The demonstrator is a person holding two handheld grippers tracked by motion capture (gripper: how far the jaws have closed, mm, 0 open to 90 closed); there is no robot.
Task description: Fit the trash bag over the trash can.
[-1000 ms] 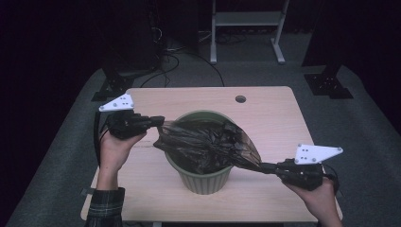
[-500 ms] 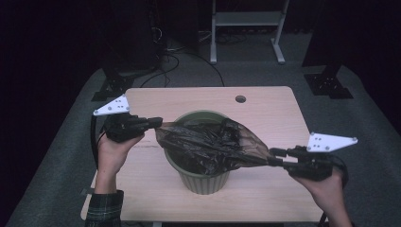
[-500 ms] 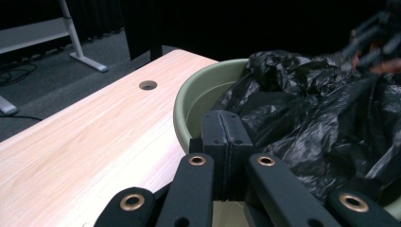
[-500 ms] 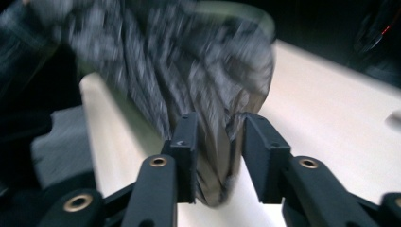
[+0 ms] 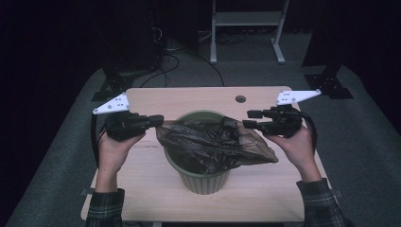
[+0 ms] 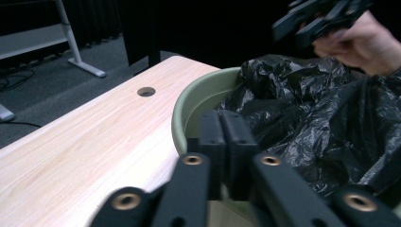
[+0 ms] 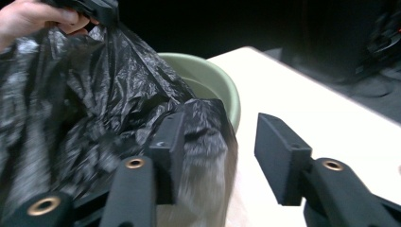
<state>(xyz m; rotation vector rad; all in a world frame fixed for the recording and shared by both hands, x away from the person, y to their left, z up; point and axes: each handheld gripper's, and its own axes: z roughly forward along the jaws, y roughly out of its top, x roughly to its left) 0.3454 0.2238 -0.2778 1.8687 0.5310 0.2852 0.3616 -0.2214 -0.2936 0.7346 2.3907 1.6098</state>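
We've let go w/ the right gripper (image 5: 251, 119): jaws apart, moved from the near right corner to the bin's far right; that side of the black bag (image 5: 213, 144) now sags over the green bin (image 5: 203, 182) rim mid-table. Left gripper (image 5: 158, 120) clamped on bag's left edge. Regrasp next, prob.

I count one round pale green plastic bin (image 5: 203, 177), and one crumpled black plastic bag (image 5: 215, 146) lies in and over it. There is one light wooden table (image 5: 142, 179), and it has one small round hole (image 5: 240, 99) near its far edge. I hold two black two-jaw tongs: one left gripper (image 5: 158, 119) and one right gripper (image 5: 248, 119). Each one carries one grey three-cornered plate, so I count two plates.
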